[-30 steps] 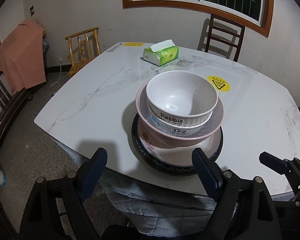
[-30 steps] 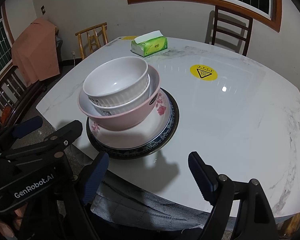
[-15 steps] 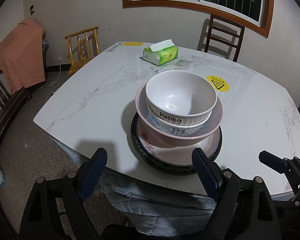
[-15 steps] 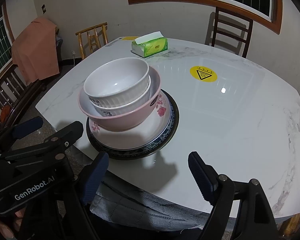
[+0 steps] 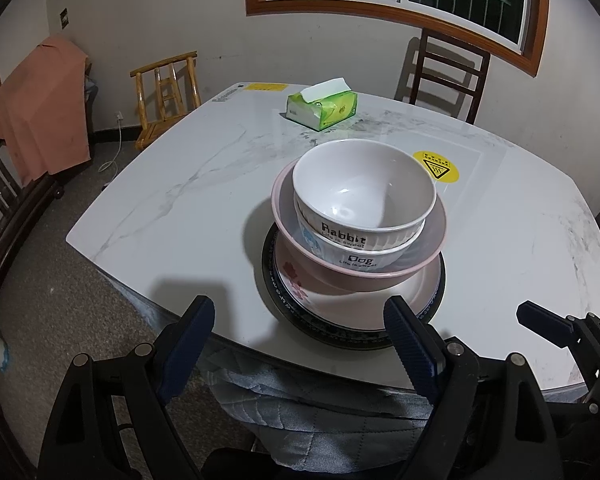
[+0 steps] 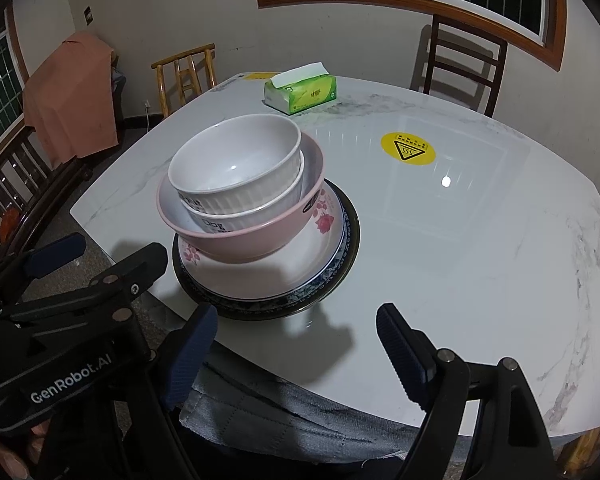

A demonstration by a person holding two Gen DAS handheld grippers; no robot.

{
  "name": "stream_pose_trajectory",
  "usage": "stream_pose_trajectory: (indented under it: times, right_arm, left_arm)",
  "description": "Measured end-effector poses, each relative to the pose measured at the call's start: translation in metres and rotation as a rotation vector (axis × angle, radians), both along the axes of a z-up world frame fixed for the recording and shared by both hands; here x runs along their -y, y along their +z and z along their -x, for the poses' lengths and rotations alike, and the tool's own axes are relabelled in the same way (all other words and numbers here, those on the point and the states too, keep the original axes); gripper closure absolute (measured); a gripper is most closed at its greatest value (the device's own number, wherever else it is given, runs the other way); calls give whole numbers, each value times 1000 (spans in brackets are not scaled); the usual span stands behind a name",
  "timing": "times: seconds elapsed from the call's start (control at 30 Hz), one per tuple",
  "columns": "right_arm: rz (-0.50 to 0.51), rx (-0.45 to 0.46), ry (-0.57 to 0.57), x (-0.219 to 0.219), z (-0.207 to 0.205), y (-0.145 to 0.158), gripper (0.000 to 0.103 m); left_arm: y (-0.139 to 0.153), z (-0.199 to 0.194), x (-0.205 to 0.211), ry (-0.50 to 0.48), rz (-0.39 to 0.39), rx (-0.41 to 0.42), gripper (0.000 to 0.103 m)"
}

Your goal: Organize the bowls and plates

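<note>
On inspection, the crockery stood as one stack near the front edge of the white marble table (image 5: 188,184). At the bottom lay a dark-rimmed plate (image 5: 274,288), and on it a white plate with red flowers (image 6: 268,276). A pink bowl (image 6: 244,240) sat on that plate, and nested inside it were two white ribbed bowls: the lower marked "Dog" (image 5: 360,258) and the upper marked "Rabbit" (image 5: 364,196), whose interior was empty. The left gripper (image 5: 300,344) was held at the table's near edge with its jaws spread wide and nothing between them; its blue fingers (image 5: 188,340) framed the stack from in front without touching it. The right gripper (image 6: 292,348) was likewise released, jaws wide and empty, positioned to the right of the stack over the table's front edge and apart from the plates. Further back on the table lay a green tissue pack (image 5: 322,106) and a round yellow warning sticker (image 6: 408,149). Below the table edge a grey quilted fabric (image 6: 260,412) was visible. A wooden chair (image 5: 164,96) and a dark chair (image 6: 464,68) stood by the far wall, and an orange cloth (image 5: 40,100) hung at the left.
</note>
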State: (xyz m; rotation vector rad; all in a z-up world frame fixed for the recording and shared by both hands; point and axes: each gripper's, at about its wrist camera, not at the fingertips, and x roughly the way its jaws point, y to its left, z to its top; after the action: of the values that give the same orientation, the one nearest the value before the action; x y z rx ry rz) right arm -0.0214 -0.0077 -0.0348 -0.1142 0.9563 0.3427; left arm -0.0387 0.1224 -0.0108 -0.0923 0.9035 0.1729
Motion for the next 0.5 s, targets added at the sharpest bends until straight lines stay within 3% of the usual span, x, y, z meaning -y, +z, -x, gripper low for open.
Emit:
stream_pose_trajectory:
  times: [0.5]
  right_arm:
    - [6,0,7,-4,0,0,19]
  left_arm:
    - [0,-2,-3,3,4,-4,19]
